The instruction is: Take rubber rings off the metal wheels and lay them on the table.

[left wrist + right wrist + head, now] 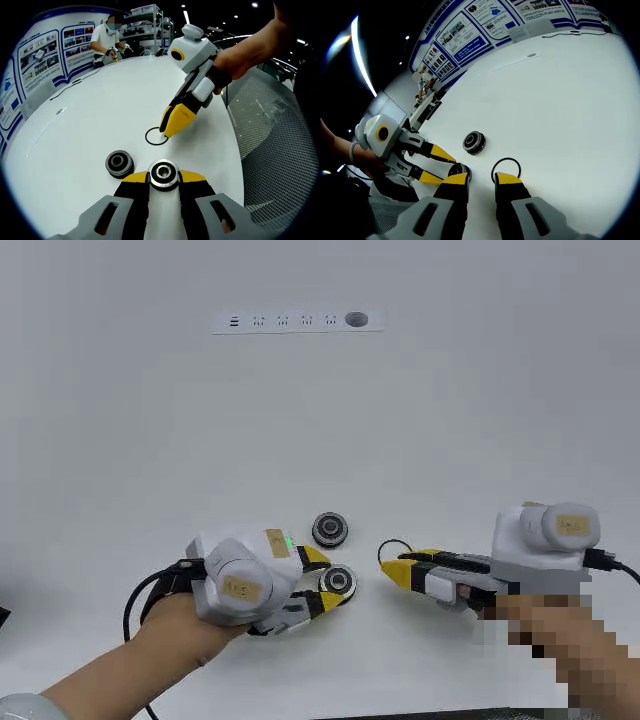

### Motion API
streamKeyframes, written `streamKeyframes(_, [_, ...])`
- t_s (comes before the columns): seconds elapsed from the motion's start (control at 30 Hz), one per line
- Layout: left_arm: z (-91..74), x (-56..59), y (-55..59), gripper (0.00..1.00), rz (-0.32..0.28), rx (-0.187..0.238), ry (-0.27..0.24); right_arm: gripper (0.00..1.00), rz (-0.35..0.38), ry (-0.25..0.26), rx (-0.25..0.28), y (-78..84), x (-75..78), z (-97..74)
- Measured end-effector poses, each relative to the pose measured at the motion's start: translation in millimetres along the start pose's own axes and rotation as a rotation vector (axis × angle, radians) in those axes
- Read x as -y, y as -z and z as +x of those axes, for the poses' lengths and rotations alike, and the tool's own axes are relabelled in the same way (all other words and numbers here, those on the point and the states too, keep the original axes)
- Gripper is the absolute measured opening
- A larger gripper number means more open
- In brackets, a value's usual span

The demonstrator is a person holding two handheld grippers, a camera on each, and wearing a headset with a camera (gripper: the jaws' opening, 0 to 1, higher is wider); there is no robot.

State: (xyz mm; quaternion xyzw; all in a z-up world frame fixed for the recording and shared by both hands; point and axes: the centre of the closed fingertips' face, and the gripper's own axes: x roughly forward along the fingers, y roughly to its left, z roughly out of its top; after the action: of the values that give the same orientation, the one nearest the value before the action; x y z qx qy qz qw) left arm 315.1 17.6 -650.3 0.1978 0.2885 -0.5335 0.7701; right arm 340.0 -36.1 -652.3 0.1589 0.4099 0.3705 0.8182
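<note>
A small round metal wheel with a silver rim (164,173) is seen clamped between the yellow-tipped fingers of the left gripper (164,178), towards the near side of the white table (450,440). A thin black rubber ring (393,549) is laid flat on the table, just ahead of the right gripper (398,570). That gripper's yellow fingertips are held a little apart with nothing between them. In the right gripper view the ring is partly hidden behind one fingertip (507,178), and whether the two touch cannot be told. A second metal wheel (330,529), dark around its rim, is seen resting on the table just beyond the clamped one, apart from both grippers. A white power strip (297,320) is laid at the table's far side.
</note>
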Motion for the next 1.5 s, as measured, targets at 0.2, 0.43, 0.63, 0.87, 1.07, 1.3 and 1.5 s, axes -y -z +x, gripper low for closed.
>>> streamKeyframes(0.2, [2.2,0.0,0.4,0.22,-0.004,-0.001,0.002,0.21,0.003,-0.011,-0.009,3.3,-3.3,3.0])
streamKeyframes(0.43, [4.4,-0.5,-0.6,0.19,0.011,-0.004,0.008,0.21,0.004,-0.021,-0.014,4.4,-7.0,5.1])
streamKeyframes(0.63, [5.1,0.2,-0.9,0.16,0.021,-0.010,0.017,0.21,0.009,-0.039,-0.021,5.7,-11.3,9.0])
streamKeyframes(0.87, [6.6,-1.5,-0.6,0.13,0.028,-0.009,0.013,0.21,0.030,-0.069,-0.030,8.7,-18.3,15.1])
streamKeyframes(1.07, [7.2,-1.6,-0.2,0.13,0.026,-0.005,0.014,0.22,0.070,-0.099,-0.038,10.9,-22.6,20.2])
streamKeyframes(1.3, [6.7,-1.5,1.6,0.13,0.021,0.002,0.014,0.28,0.105,-0.155,-0.045,12.9,-32.7,24.7])
streamKeyframes(1.5, [6.1,-1.5,2.6,0.13,0.023,0.003,0.016,0.28,0.114,-0.180,-0.067,17.9,-37.1,26.9])
